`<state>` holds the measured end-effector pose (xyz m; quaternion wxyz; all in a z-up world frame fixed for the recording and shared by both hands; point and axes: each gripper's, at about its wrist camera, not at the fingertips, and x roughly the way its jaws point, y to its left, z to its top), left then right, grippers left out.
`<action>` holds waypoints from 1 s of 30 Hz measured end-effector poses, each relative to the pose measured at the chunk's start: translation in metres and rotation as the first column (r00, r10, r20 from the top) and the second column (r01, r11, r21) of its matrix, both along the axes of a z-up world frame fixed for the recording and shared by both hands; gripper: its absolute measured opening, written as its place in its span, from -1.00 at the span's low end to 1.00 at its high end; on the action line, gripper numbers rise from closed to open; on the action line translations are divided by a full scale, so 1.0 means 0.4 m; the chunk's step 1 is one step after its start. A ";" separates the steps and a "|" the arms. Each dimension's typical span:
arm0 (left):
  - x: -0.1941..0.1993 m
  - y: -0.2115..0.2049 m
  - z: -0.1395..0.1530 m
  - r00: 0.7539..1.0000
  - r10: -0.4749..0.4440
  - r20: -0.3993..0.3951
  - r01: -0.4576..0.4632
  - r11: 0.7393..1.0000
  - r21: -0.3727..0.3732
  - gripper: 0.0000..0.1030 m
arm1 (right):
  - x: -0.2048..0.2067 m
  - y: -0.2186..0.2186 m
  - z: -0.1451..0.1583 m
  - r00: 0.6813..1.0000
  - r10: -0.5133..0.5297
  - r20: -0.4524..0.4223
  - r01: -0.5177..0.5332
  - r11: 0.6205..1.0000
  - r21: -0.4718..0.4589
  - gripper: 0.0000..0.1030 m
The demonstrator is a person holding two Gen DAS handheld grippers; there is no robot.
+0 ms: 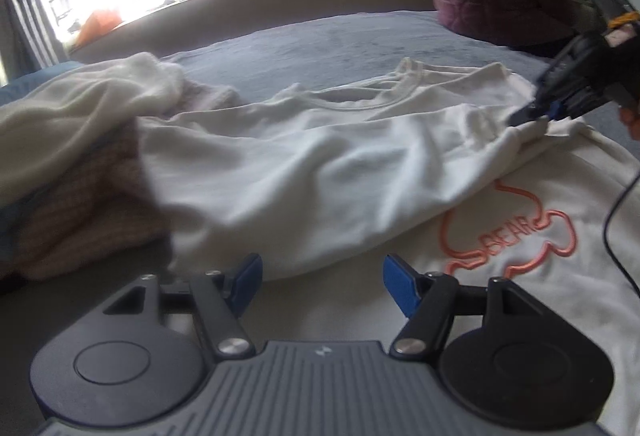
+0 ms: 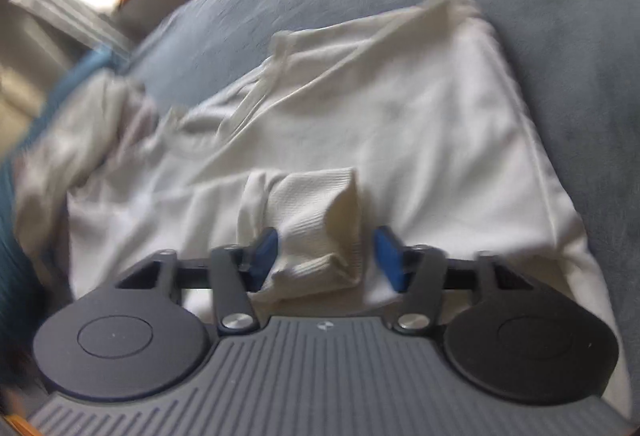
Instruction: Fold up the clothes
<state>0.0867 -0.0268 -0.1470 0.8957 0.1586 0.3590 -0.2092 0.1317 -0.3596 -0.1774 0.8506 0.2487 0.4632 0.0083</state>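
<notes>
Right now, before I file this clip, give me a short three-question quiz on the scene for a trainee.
1. True or false: the left gripper has its fingers clamped on a fold of the white sweatshirt.
2. What lies between the fingers of the right gripper? A) the collar B) a ribbed cuff C) a hanger
3. Which word sits inside the orange outline on the sweatshirt?

Key: 1. False, its fingers stand apart with nothing between them. 2. B. 3. BEAR.
</notes>
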 end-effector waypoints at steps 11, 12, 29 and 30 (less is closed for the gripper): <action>0.044 0.067 -0.032 0.993 0.116 -0.012 -0.113 0.987 0.115 0.34 | -0.049 -0.116 0.138 0.974 -0.111 0.195 0.132 0.986 -0.099 -0.93; 0.051 0.064 -0.038 0.993 0.119 -0.005 -0.117 0.985 0.128 0.34 | -0.048 -0.128 0.121 0.977 -0.122 0.175 0.141 0.985 -0.101 -0.93; 0.068 0.056 -0.040 0.995 0.094 0.020 -0.096 0.988 0.122 -0.88 | -0.082 -0.176 0.144 0.944 -0.160 0.288 0.200 0.973 -0.115 -0.93; 0.066 0.056 -0.039 0.996 0.089 0.018 -0.090 0.989 0.121 -0.88 | -0.087 -0.174 0.159 0.938 -0.155 0.310 0.201 0.972 -0.123 -0.93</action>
